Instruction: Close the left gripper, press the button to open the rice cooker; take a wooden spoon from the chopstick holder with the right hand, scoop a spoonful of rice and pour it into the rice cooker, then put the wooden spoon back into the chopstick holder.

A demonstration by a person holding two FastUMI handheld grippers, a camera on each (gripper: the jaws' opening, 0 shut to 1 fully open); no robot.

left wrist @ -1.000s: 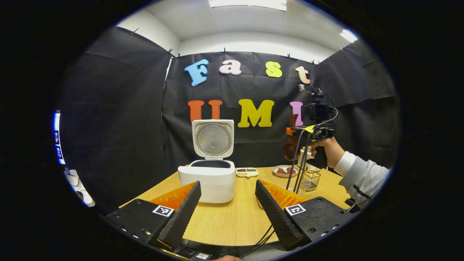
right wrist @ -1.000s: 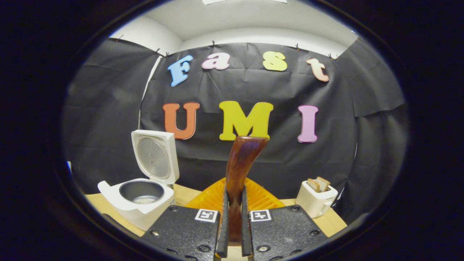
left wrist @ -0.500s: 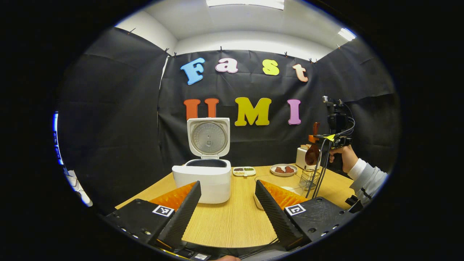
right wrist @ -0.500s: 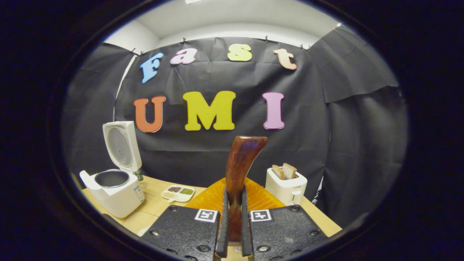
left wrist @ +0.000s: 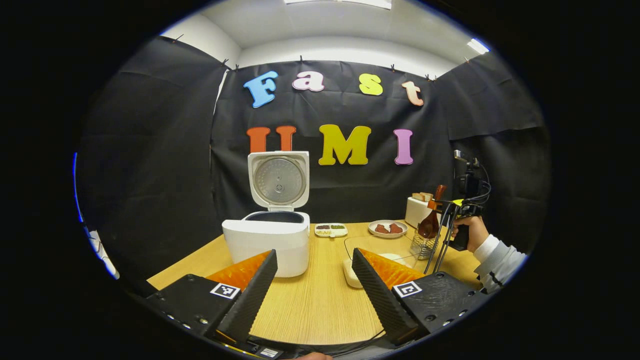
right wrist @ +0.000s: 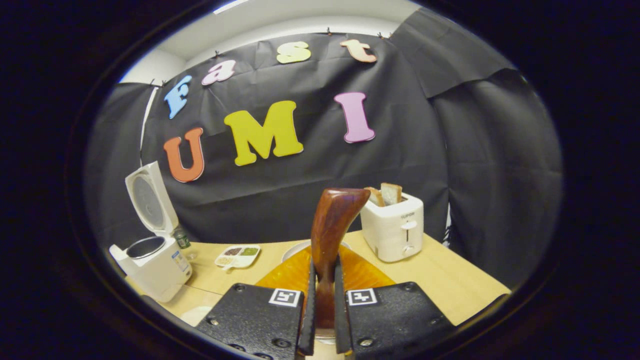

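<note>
The wooden spoon (right wrist: pixel 330 235) stands upright between the two fingers of the right gripper (right wrist: pixel 323 320), which are clamped on its handle; its shaped end rises above them in the right gripper view. In the left gripper view the same spoon (left wrist: pixel 430 225) hangs bowl-down from the right gripper (left wrist: pixel 452 207), directly above the wire chopstick holder (left wrist: pixel 422 245); whether its bowl touches the holder cannot be told. A hand (left wrist: pixel 472 232) in a pale sleeve grips that tool's handle, with cables trailing down from it.

The rice cooker (left wrist: pixel 267 242) sits on the wooden table (left wrist: pixel 320 300) with its lid (left wrist: pixel 278 179) standing open and upright behind the pot. To the right of the cooker, toward the back, lies a small divided dish (left wrist: pixel 330 229), then a round plate (left wrist: pixel 387 228) with reddish pieces, and beyond that a white toaster (left wrist: pixel 417 210) with bread slices in its slots. The chopstick holder stands further right of the cooker, in front of the toaster. A clear bowl of rice (left wrist: pixel 385 252) sits between the cooker and the holder, partly hidden by a finger.

The left gripper (left wrist: pixel 312 272) is held low in front of the cooker, its jaws wide apart with nothing between them.

In the right gripper view the cooker (right wrist: pixel 150 260) is far left, the divided dish (right wrist: pixel 237 256) is beside it, and the toaster (right wrist: pixel 392 227) is just right of the spoon.
</note>
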